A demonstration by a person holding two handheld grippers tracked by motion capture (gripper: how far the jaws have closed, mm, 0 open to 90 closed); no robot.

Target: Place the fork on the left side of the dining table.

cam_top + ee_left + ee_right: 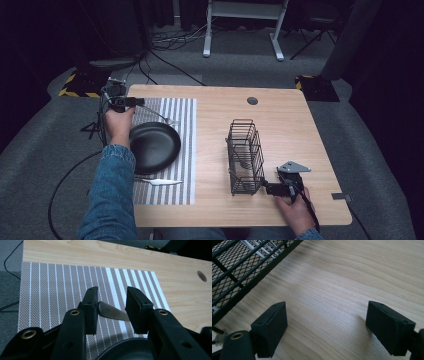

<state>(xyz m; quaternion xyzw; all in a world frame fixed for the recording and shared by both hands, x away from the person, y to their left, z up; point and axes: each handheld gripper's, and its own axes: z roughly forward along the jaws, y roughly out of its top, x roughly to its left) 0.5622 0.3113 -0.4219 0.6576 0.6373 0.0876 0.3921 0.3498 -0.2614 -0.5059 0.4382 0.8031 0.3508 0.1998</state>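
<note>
Left gripper (111, 306) jaws are partly spread around a metal utensil handle (112, 312), seen close in the left gripper view; contact cannot be told. Striped placemat (57, 287) and black plate (154, 146) lie beneath. Right gripper (325, 323) jaws are spread wide over bare counter (352, 277), beside the wire caddy (245, 155). A knife (161, 181) is seen in the high view.

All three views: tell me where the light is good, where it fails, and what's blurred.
High view: table evenly lit, room behind nearly black, black plate shows a soft sheen. Left gripper view: mat sharp, metal handle between the jaws glints, near jaws soft. Right gripper view: wood grain crisp, basket casts a blurred shadow on the table.
</note>
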